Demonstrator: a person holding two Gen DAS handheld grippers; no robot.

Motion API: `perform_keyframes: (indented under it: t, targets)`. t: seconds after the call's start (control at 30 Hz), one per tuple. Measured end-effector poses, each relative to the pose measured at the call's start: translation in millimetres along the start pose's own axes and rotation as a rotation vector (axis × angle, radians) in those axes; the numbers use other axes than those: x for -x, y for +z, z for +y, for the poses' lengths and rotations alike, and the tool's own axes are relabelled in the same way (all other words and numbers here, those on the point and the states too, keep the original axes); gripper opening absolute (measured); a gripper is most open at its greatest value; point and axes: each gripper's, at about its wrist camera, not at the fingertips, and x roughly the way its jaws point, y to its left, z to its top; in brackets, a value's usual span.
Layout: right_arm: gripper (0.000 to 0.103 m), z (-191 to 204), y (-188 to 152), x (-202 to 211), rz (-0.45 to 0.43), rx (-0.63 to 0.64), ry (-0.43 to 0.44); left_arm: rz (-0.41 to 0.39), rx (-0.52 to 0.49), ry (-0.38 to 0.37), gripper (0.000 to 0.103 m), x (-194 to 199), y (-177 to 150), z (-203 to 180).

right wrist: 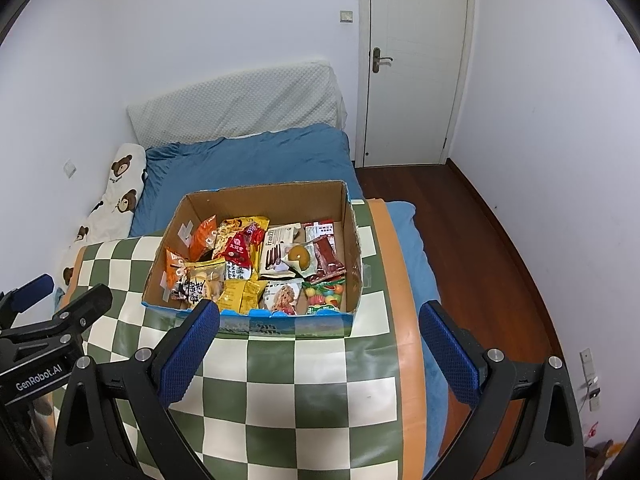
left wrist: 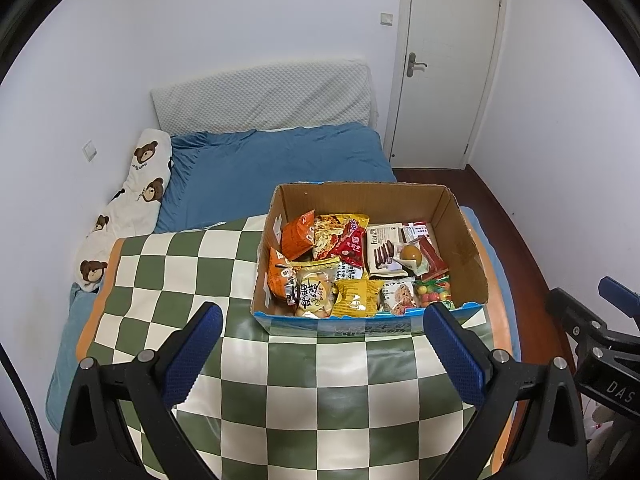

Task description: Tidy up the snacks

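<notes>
An open cardboard box (left wrist: 460, 236) (right wrist: 352, 240) stands on a green-and-white checkered mat (left wrist: 280, 380) (right wrist: 300, 392). It holds several snack packets: orange chip bags (left wrist: 298, 236), a red packet (left wrist: 352, 246), a yellow packet (left wrist: 354, 298) (right wrist: 242, 298), a Franzzi biscuit pack (left wrist: 384, 250) (right wrist: 274, 252) and colourful candies (left wrist: 434, 294) (right wrist: 324, 296). My left gripper (left wrist: 322, 356) is open and empty, just short of the box's front edge. My right gripper (right wrist: 318, 356) is open and empty, at the box's front right. Each gripper shows at the edge of the other's view.
The mat lies over a bed with a blue sheet (left wrist: 276, 164) (right wrist: 248, 164). A bear-print pillow (left wrist: 132, 208) lies along the left wall. A white padded headboard (left wrist: 264, 96) leans at the back. A white door (left wrist: 448, 60) and dark wood floor (right wrist: 480, 232) are to the right.
</notes>
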Motion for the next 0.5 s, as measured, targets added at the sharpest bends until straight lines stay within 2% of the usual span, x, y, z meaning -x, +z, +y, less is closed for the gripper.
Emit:
perform_keyframes:
  t: [0.5]
  targets:
    - [0.102,-2.4,-0.3,2.1,-0.008,-0.002,-0.005,-0.004,-0.002,-0.003,0.103,2.7,-1.5,-4.0]
